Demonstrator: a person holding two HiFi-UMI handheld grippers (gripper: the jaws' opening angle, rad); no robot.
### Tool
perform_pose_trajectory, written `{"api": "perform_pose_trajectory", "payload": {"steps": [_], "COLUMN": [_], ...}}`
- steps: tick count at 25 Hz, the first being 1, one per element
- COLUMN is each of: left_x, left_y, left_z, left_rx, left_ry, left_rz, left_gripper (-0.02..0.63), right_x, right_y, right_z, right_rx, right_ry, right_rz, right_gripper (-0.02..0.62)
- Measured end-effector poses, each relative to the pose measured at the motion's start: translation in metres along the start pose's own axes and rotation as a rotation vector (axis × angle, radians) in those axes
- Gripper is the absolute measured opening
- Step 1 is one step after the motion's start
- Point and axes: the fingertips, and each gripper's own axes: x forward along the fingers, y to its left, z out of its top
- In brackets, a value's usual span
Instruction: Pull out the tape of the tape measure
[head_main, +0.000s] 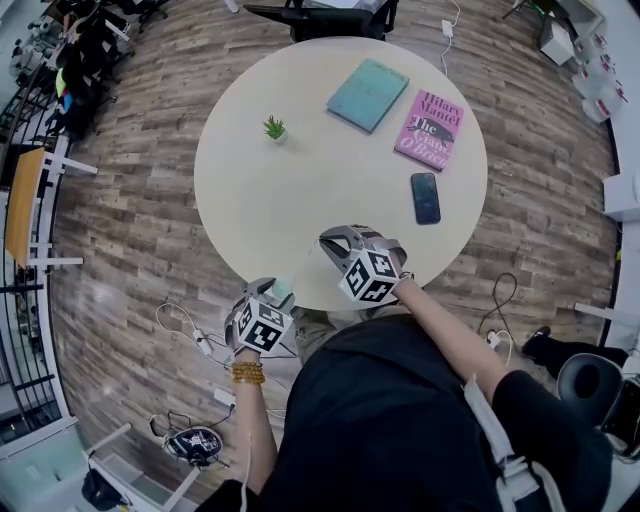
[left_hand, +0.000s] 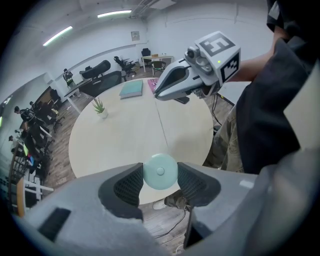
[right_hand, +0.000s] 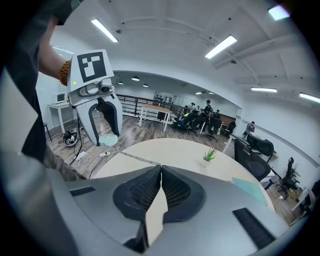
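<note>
A round mint-green tape measure (left_hand: 160, 173) sits between the pads of my left gripper (left_hand: 160, 167), which is shut on its sides just off the table's near edge. In the head view the same case (head_main: 283, 291) shows at my left gripper (head_main: 279, 293). A thin tape (left_hand: 161, 125) runs from it across the table edge to my right gripper (left_hand: 156, 95). In the right gripper view the tape (right_hand: 135, 158) ends at the closed jaws of my right gripper (right_hand: 160, 170), which are shut on its end. Opposite it is the left gripper (right_hand: 107, 137).
The round beige table (head_main: 300, 180) carries a small potted plant (head_main: 274, 129), a teal book (head_main: 368, 94), a pink book (head_main: 430, 128) and a dark phone (head_main: 425, 197). Cables and a power strip (head_main: 203, 343) lie on the wooden floor by my left side. An office chair (head_main: 320, 15) stands at the far edge.
</note>
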Motion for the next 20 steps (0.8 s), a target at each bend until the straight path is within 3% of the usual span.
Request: {"api": "perform_pose_trajectory", "payload": {"steps": [20], "left_x": [0.002], "left_y": [-0.01], "left_z": [-0.019], "left_rx": [0.003], "left_ry": [0.031], "left_rz": [-0.015], "left_gripper": [0.224], "right_x": [-0.02], "right_y": [-0.049], "right_z": [-0.03], "right_rx": [0.062], "right_ry": [0.057], "right_rz": [-0.127], "right_gripper": [0.006]}}
